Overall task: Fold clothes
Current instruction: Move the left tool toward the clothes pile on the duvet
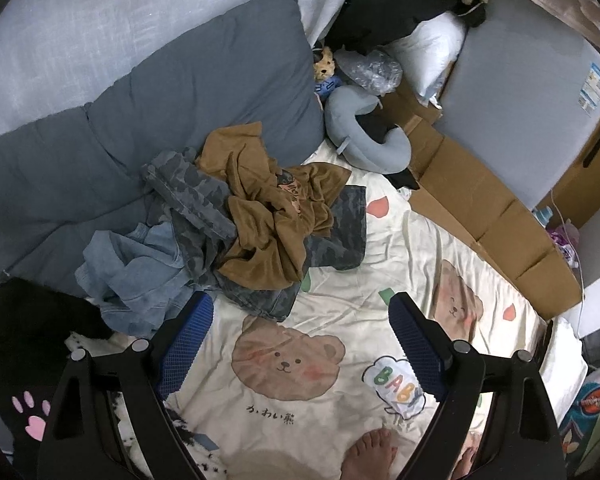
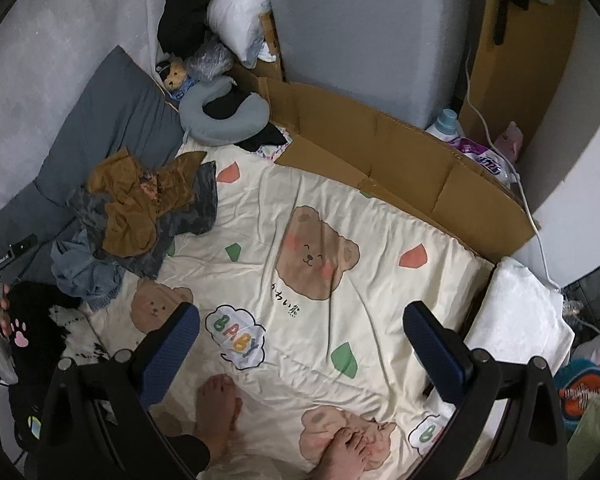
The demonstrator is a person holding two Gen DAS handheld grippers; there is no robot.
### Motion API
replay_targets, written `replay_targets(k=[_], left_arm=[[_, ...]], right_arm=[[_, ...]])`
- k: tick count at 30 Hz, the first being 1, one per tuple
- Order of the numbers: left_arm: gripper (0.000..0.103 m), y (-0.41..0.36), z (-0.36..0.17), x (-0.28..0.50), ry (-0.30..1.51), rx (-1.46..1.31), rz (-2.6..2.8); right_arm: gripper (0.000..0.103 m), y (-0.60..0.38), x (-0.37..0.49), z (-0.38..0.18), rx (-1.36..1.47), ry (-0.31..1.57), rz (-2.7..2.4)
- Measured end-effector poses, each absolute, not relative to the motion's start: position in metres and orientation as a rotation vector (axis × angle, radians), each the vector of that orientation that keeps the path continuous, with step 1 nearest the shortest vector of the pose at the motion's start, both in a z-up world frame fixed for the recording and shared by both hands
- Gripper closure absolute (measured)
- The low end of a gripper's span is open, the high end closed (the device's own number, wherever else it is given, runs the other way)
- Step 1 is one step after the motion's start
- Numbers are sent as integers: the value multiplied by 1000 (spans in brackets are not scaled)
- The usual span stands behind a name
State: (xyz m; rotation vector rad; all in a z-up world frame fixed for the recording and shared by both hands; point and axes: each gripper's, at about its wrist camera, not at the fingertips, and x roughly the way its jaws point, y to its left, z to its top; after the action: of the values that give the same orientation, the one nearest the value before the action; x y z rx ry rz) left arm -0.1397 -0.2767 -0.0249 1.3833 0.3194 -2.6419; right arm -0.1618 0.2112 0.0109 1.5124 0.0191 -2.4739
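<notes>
A heap of clothes lies at the left of a cream bear-print blanket (image 1: 340, 240): a brown top (image 1: 268, 216) on a grey camouflage garment (image 1: 204, 200), with a light blue denim piece (image 1: 136, 276) beside them. My left gripper (image 1: 302, 308) hangs open just short of the heap's near edge, nothing between its blue pads. From the right wrist the same heap shows as the brown top (image 2: 136, 204) and denim (image 2: 84, 272) at the far left. My right gripper (image 2: 302, 320) is open above the bare blanket (image 2: 380, 300), well right of the clothes.
A grey duvet (image 1: 140, 112) and a neck pillow (image 1: 360, 128) lie behind the heap. Flattened cardboard (image 2: 380, 160) walls the blanket's far right side. A person's bare feet (image 2: 220, 412) stand on the blanket's near edge. A black paw-print garment (image 1: 24, 360) lies at the left.
</notes>
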Motion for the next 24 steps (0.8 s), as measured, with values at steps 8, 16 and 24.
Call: replay_targets(k=[8, 16, 24], left_arm=[[13, -288, -56, -168, 280, 1367, -2624], [14, -295, -96, -198, 300, 1334, -2636], [14, -289, -157, -223, 307, 1363, -2644]], right_arm=[[1, 199, -189, -19, 1482, 60, -2409], [1, 188, -214, -54, 1426, 78, -2374], [5, 180, -231, -92, 1409, 72, -2341]])
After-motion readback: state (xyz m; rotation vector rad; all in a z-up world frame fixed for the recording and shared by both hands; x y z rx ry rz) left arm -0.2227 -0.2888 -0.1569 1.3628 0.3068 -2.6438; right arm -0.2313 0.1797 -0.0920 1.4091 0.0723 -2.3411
